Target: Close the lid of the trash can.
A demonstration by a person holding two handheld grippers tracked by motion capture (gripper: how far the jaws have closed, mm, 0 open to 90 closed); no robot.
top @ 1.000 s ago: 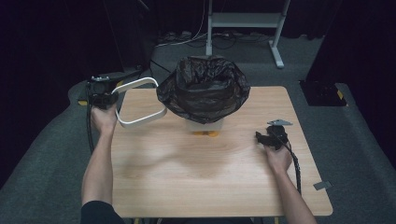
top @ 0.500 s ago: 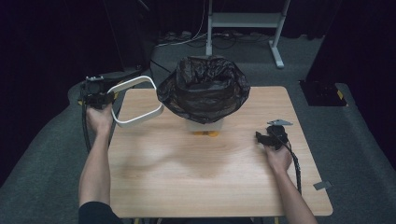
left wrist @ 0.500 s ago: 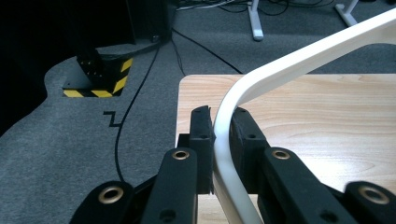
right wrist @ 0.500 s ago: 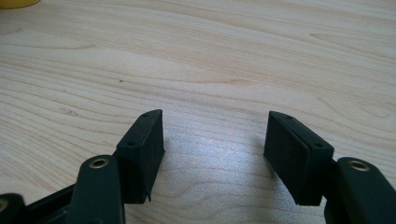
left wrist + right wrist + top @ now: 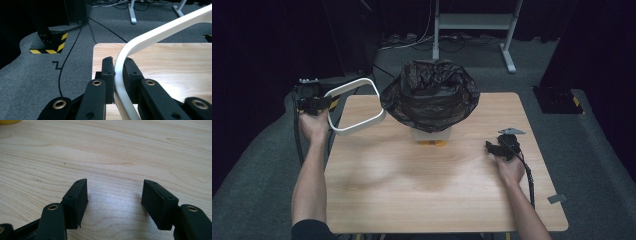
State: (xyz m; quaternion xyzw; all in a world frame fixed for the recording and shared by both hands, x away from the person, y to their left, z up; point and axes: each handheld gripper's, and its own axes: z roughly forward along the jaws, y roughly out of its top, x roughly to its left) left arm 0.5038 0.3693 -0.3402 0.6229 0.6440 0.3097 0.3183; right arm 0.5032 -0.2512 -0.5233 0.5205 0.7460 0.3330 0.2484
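The ring (image 5: 354, 107), a white rounded-rectangle frame, is being held by the left gripper (image 5: 319, 102), whose jaws are clenching its thin band edge-on; in the left gripper view the band (image 5: 120, 75) is passing upright between the two pads and curving away ahead and to that gripper's right. It is hanging just off the near-left corner of the table (image 5: 442, 190), over the table edge, tilted rather than lying flat. Its long axis is running away from the left gripper toward the bin (image 5: 430, 95), which is wearing a loose black bag (image 5: 432, 90) draped over its rim. The ring's far end is close to the bag; whether it is touching it I cannot tell.

The right gripper (image 5: 501, 148) is resting on the table well to the other side of the bin, jaws released and gripping nothing, bare wood between them (image 5: 113, 197).

The step in hand looks like carrying the ring to the bin. Next, it probably calls for levelling the ring, centring it above the rim, then lowering it to pin the bag.
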